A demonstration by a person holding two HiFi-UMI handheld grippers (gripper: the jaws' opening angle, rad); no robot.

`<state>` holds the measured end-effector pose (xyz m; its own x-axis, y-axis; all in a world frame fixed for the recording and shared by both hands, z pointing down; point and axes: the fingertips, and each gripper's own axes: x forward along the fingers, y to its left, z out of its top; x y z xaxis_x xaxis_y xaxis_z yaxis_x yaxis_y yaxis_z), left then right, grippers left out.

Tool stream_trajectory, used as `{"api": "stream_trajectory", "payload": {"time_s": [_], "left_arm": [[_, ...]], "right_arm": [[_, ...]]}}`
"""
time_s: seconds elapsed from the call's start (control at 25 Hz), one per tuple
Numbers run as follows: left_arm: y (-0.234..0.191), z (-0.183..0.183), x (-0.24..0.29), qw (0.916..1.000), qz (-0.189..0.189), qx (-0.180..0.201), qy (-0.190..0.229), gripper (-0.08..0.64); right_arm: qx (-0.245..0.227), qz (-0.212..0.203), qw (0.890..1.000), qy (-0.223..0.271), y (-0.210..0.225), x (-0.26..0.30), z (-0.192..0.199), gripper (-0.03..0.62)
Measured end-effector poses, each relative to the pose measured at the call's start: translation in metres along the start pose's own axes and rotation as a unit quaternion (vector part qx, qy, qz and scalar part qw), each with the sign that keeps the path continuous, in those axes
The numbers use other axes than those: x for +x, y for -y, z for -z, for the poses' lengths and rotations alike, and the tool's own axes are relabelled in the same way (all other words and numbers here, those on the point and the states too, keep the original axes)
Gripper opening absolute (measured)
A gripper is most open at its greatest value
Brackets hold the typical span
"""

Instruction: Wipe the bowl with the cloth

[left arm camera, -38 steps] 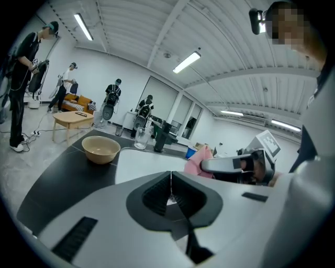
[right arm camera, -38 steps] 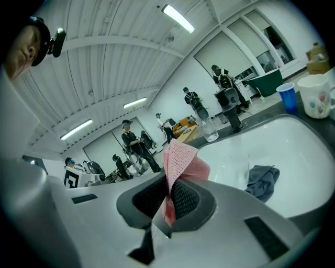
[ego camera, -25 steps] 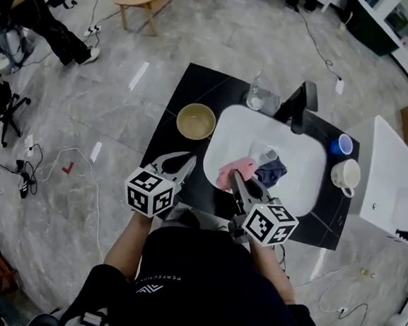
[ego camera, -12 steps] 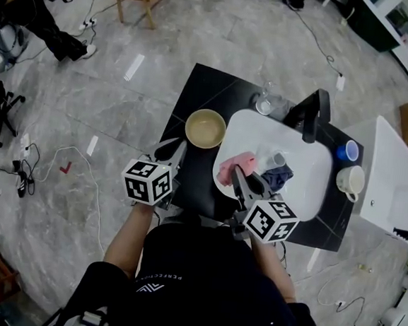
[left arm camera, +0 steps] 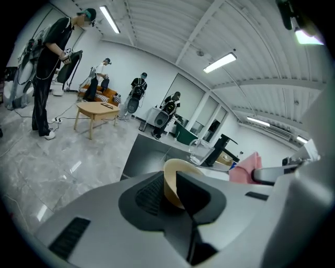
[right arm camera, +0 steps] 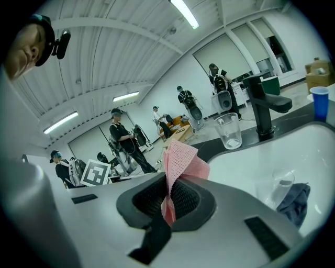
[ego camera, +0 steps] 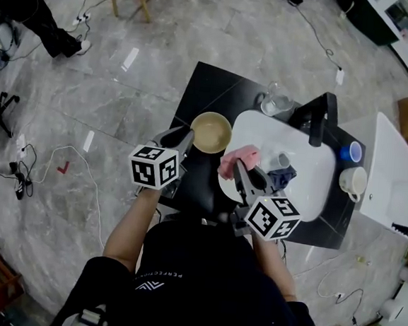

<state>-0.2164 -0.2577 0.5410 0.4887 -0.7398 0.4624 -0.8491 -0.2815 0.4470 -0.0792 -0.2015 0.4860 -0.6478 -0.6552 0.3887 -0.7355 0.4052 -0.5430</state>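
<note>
By the bench's [ego camera: 196, 94] left edge, just beside the sink [ego camera: 309, 182]: bowl [ego camera: 212, 131] clamped in my left claw [ego camera: 185, 140], pink cloth [ego camera: 238, 157] clamped in my right claw [ego camera: 238, 170].
I hold the bowl only by its thin rim, so I judge a hard wipe could tip it or slide it free; the cloth, nipped by one fold, could pull out. Only the left gripper view shows the rim between my pads; the head view hides that under the claw.

Black faucet [ego camera: 322, 116] behind sink [ego camera: 264, 128]; blue cup [ego camera: 352, 151], white mug [ego camera: 352, 181] at right.
</note>
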Motion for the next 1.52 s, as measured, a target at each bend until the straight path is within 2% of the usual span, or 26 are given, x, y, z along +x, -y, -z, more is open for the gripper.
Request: {"api": "stream_trajectory", "payload": {"time_s": [0.32, 0.72, 0.84, 0.96, 1.24, 1.52], "left_arm": [[-0.006, 0.004, 0.022, 0.9994, 0.017, -0.004, -0.031, 0.071], [-0.004, 0.007, 0.037, 0.9976, 0.031, 0.008, -0.061, 0.071], [-0.005, 0.007, 0.039, 0.9977, 0.026, 0.009, -0.062, 0.063], [-0.008, 0.009, 0.040, 0.9977, 0.010, 0.016, -0.065, 0.025], [0.002, 0.008, 0.035, 0.9977, -0.012, 0.035, -0.057, 0.023], [0.031, -0.015, 0.028, 0.9967, -0.015, 0.073, -0.033, 0.023]], "right_arm": [[0.016, 0.020, 1.000, -0.001, 0.005, 0.007, 0.002, 0.043], [0.029, 0.038, 0.999, 0.004, 0.009, 0.014, 0.003, 0.043], [0.031, 0.042, 0.999, 0.006, 0.009, 0.014, 0.004, 0.043], [0.029, 0.042, 0.999, 0.006, 0.011, 0.012, 0.005, 0.043], [0.023, 0.028, 0.999, 0.017, 0.019, -0.003, -0.006, 0.043], [-0.011, -0.021, 0.997, 0.075, 0.007, -0.032, -0.046, 0.043]]}}
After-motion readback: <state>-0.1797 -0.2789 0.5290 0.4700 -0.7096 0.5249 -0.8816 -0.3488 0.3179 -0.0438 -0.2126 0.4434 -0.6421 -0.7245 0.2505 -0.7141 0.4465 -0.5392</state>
